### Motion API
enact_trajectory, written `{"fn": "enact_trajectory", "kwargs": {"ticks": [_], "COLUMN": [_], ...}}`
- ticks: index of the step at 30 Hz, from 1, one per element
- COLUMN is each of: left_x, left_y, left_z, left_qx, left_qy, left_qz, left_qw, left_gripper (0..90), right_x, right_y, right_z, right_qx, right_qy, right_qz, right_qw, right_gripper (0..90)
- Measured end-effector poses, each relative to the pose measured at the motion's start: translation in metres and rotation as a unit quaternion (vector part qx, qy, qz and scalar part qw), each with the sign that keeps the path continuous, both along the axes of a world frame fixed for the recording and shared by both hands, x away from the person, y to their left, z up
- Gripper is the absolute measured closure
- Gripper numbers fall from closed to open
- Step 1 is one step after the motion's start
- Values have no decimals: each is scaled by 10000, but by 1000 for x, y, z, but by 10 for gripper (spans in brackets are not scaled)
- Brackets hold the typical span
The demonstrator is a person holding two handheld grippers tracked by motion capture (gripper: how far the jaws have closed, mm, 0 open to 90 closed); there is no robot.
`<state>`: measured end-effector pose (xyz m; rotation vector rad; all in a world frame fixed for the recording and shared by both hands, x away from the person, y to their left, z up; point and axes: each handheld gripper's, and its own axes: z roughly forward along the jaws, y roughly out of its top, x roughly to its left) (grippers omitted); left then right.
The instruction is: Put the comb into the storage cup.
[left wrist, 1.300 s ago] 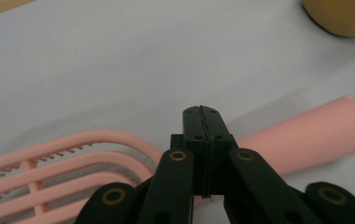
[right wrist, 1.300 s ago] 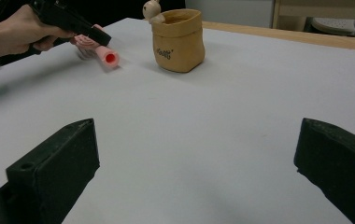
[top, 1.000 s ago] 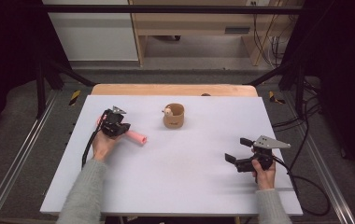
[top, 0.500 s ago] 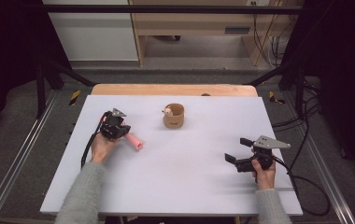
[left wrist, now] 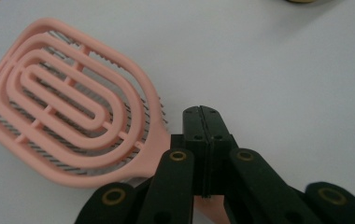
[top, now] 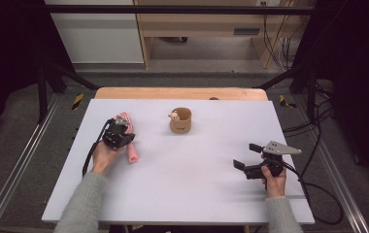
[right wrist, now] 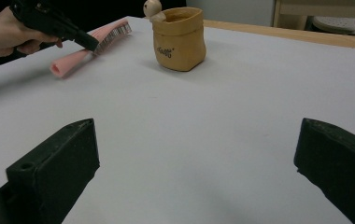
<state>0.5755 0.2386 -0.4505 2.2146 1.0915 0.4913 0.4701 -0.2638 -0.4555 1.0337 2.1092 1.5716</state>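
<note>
While my left gripper (left wrist: 202, 122) sits over the pink hairbrush (left wrist: 68, 100), its jaws are pressed together with no gap between the tips. They lie above the neck where the handle meets the head. Whether they pinch the brush or merely rest shut on top of it, I cannot tell.

In the high view the brush (top: 128, 137) lies on the left part of the white table (top: 192, 194), head towards the far edge and handle pointing near. The left gripper (top: 118, 137) is right on top of it.

My right gripper (top: 245, 160) waits on the near right, well apart from everything, jaws spread wide and holding nothing.

I judge the step in hand to be the pick-up of the brush. Next I would confirm the hold, or open, straddle the handle and close on it, then raise it without letting the heavy head swing.

The only container is the tan pouch-like pot (right wrist: 179, 38) near the middle of the far side. A small pale figure (right wrist: 152, 9) perches at its rim; the interior is hidden from me. If the brush belongs there, it should enter handle first.
</note>
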Motion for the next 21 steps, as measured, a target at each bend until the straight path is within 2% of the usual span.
{"fn": "enact_trajectory", "kwargs": {"ticks": [21], "left_x": [-10], "left_y": [11], "left_z": [-5], "left_qx": [134], "left_qy": [80], "left_qz": [-22], "left_qw": [9999], "left_gripper": [900], "right_x": [0], "right_y": [0], "right_z": [0], "right_qx": [-9], "right_qy": [3], "right_qz": [6], "right_qw": [10000], "right_gripper": [4]}}
